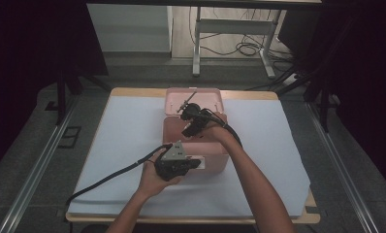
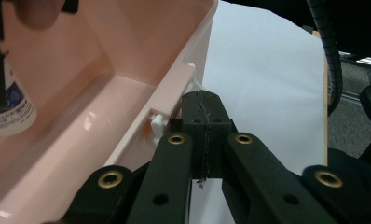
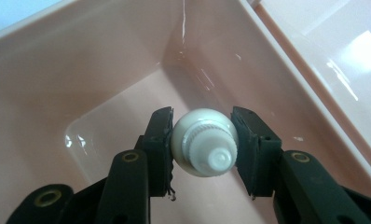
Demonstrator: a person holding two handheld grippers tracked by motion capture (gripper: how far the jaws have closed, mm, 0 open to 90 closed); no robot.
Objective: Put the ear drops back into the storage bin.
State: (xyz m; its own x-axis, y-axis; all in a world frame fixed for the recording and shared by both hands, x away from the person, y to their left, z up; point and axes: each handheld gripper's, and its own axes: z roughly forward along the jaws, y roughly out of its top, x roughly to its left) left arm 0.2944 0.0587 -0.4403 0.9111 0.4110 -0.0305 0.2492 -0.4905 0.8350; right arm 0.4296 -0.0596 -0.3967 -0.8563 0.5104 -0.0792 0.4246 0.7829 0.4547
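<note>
While its two black pads pressed on either side of a small white bottle (image 3: 203, 147), the right gripper (image 3: 202, 144) held that bottle cap-up toward its own camera, inside the pink box (image 3: 58, 79). The screw cap and its ridged collar faced the lens, and the rounded white body hung below them, above the glossy pink floor of the box. From the left gripper view the same bottle (image 2: 9, 109) appeared at the far left edge, its printed label with a blue mark showing, hanging within the box's hollow and apart from the inner wall (image 2: 127, 42).

The left gripper (image 2: 206, 126) had its pads pressed flat together with nothing between them. Its closed tip lay against the outer side of the box rim, just beside a small white latch tab (image 2: 158, 122) on that rim.

In the high view the right gripper (image 1: 193, 121) reached down into the open box (image 1: 215, 162) from above, the person's right forearm (image 1: 249, 174) crossing the near right corner of it. The left gripper (image 1: 179, 162), held in the left hand (image 1: 154, 177), rested at the box's near left wall. The hinged lid (image 1: 174, 97) stood open behind the box, lying back toward the far edge. Box and lid sat on a pale blue sheet (image 1: 128, 141) covering the wooden table (image 1: 133, 91), roughly at the middle of it.
</note>
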